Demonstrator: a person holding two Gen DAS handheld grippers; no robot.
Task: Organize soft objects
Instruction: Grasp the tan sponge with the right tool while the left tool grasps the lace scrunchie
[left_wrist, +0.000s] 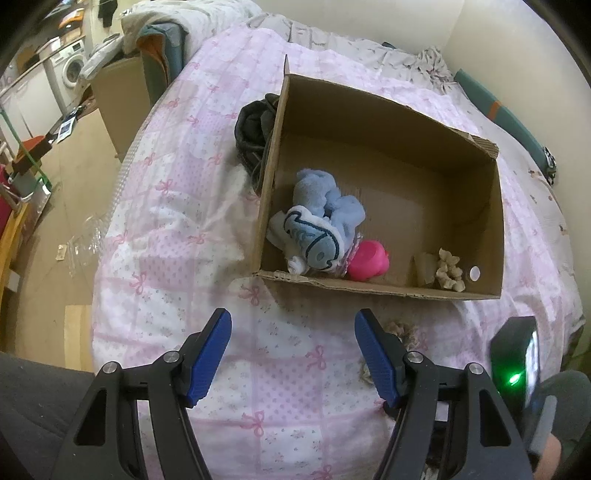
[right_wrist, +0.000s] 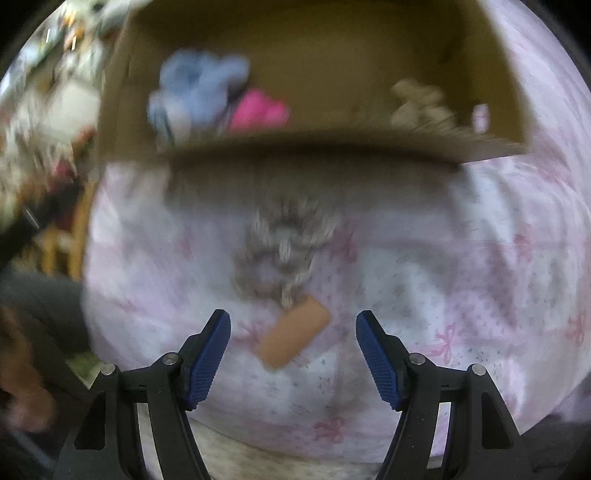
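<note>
Fingers of right gripper (right_wrist: 293, 328) spread wide, nothing between the pads, poised above a beige knotted soft piece (right_wrist: 284, 251) with a tan tag-like strip (right_wrist: 293, 338) at its near end; view blurred. Fingers of left gripper (left_wrist: 293, 328) likewise wide and empty, over the bed (left_wrist: 177, 221).

Progress, judged: partly done. Already inside cardboard box (left_wrist: 495, 221): blue plush toy (left_wrist: 317, 218), pink soft item (left_wrist: 367, 264), one beige scrunched piece (left_wrist: 448, 273). Left to do: knotted piece on the bedspread, just beside the box's near wall. Dark bundle (left_wrist: 255, 129) outside far-left wall; whether part of the job, cannot tell.

Long axis of knotted piece roughly toward the box, tan strip slanting toward the lower left.
</note>
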